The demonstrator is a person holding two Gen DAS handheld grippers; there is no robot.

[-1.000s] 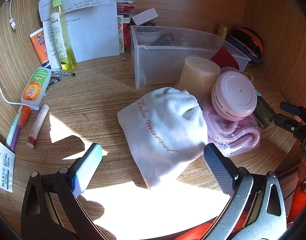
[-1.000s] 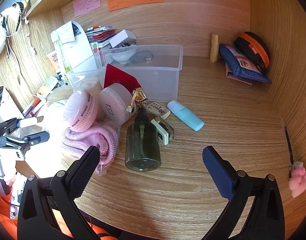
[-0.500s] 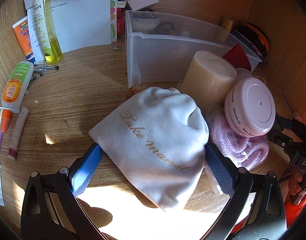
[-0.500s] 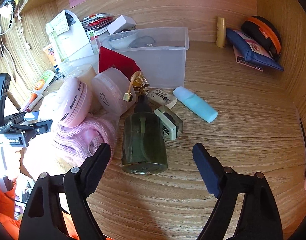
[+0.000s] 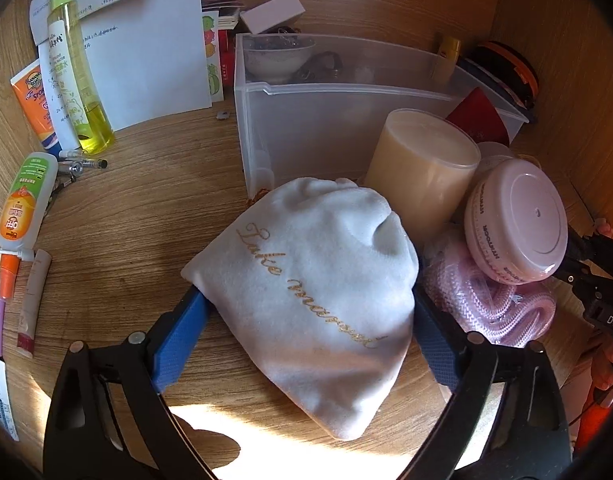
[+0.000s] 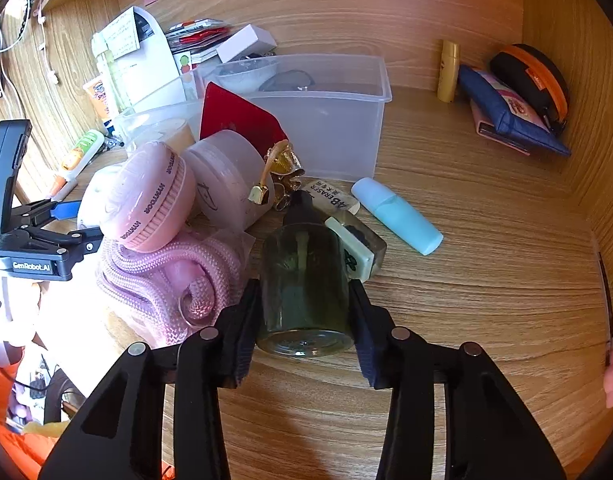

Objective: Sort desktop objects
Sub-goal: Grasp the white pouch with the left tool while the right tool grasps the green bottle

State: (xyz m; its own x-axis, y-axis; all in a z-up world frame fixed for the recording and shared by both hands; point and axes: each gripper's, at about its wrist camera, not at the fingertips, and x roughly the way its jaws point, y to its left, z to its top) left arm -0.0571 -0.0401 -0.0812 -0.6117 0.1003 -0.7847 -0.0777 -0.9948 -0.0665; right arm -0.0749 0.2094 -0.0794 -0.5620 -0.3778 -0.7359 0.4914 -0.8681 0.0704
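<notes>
Both hands are in the pick step of the sort. Left gripper (image 5: pixel 306 320) straddles the white velvet pouch (image 5: pixel 318 292) at centre of the left wrist frame, jaws closing; the blue pads sit against its two sides, but I can't tell if they bite yet, so treat it as not yet gripped. Right gripper (image 6: pixel 304 320) at lower centre of the right wrist frame has the dark green glass bottle (image 6: pixel 304 280) between its jaws, which are closing too; the pads look pressed on the bottle's sides near the base, so I judge it grasped or very nearly. The bottle lies on its side, pump head pointing up-frame toward the clear plastic bin (image 6: pixel 326 120). Next move, as I see it: finish both squeezes, lift straight up, carry to the bin or wherever each class goes. The lift needs clearance, since the bottle touches a small green-and-cream block (image 6: pixel 356 250) on its right, and the pouch leans on the cream cylinder (image 5: pixel 422 168) and sits just beside the pink rope bundle (image 5: pixel 494 296). Materials: the pouch is soft, plush and lumpy with gold script, so it will deform and may sag. The bottle is smooth, hard, round and translucent, so it could roll or slip in the pads. The pink round tin (image 5: pixel 518 224) has a ribbed rim and rests on the braided rope. The desk (image 6: pixel 486 280) is wood-grain laminate.
</notes>
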